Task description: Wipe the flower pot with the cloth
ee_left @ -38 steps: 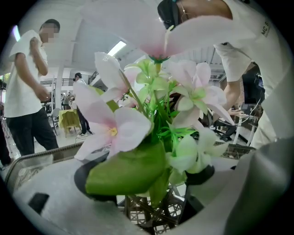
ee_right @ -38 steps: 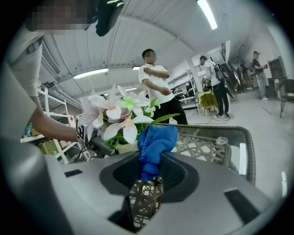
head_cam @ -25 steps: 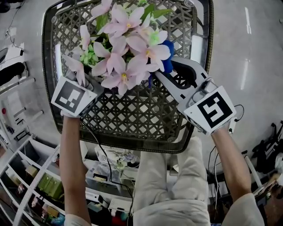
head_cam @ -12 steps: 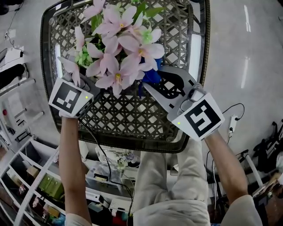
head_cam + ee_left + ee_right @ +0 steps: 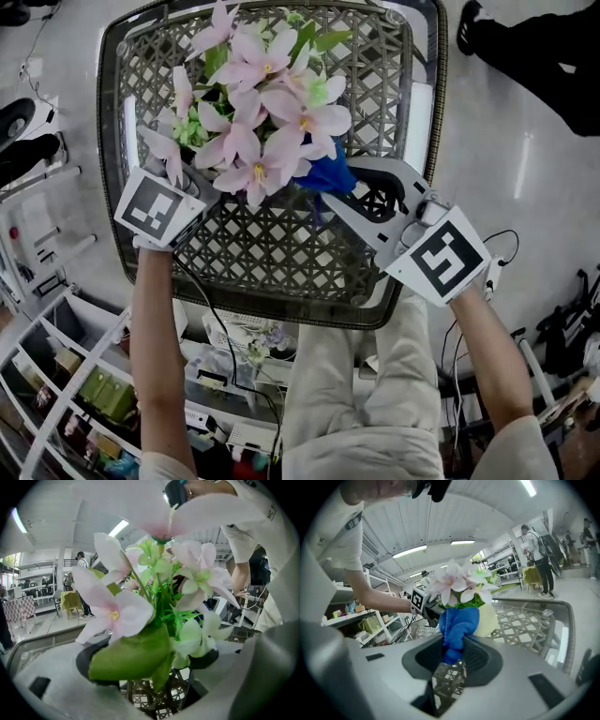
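We log the right gripper (image 5: 451,663) pinching the blue cloth (image 5: 458,623) against the cream flower pot (image 5: 488,618), which stands on the lattice table (image 5: 281,253). The left gripper (image 5: 149,665) has its jaws spread, with a leaf (image 5: 133,656) and flowers (image 5: 112,613) between them.

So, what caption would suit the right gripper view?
Right gripper holding a blue cloth up to the pale flower pot.

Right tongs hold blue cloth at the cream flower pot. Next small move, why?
Probably slide the right tongs sideways round the cream flower pot: the bunched blue cloth they clamp seems pressed on one patch of its wall.
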Motion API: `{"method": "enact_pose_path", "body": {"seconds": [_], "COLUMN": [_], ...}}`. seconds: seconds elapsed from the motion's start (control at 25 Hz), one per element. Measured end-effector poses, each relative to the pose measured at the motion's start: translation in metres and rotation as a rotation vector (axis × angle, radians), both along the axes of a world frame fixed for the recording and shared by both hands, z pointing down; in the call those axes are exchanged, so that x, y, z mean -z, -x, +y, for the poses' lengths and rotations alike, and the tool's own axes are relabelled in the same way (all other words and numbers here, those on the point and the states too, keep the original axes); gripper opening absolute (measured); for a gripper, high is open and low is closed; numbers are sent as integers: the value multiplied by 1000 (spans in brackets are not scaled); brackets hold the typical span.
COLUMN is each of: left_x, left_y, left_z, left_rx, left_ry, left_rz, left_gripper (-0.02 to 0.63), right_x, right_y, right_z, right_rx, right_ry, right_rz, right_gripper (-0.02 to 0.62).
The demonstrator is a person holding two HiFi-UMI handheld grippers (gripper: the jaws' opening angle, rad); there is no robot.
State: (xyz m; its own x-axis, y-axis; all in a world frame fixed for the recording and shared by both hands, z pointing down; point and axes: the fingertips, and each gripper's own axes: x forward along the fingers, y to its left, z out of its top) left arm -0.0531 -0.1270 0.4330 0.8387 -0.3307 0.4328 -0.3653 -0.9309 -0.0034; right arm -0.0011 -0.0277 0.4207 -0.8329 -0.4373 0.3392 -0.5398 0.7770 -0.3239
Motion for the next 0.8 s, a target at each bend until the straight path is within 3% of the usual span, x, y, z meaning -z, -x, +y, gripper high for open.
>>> {"method": "enact_pose_path", "body": {"seconds": [0.28,0.44,0.8], "left_x": [0,-2,-1], "left_y": [1,0,0], "left_z": [2,3,2], "left_rx": [0,-13,-11], "left_ry": [10,-11,-2], "left_rz": [-14,-16,-1], "left_gripper": [440,440,440], "right_x": [9,7,-13], "right_y": [-55,-63,-67], "right_z": [-35,-60,-119], "right_rx": [-28,52,196], "right_ry": [-18,-73,-96], "right_rz": [82,136,205], "right_gripper": [123,123,123]}}
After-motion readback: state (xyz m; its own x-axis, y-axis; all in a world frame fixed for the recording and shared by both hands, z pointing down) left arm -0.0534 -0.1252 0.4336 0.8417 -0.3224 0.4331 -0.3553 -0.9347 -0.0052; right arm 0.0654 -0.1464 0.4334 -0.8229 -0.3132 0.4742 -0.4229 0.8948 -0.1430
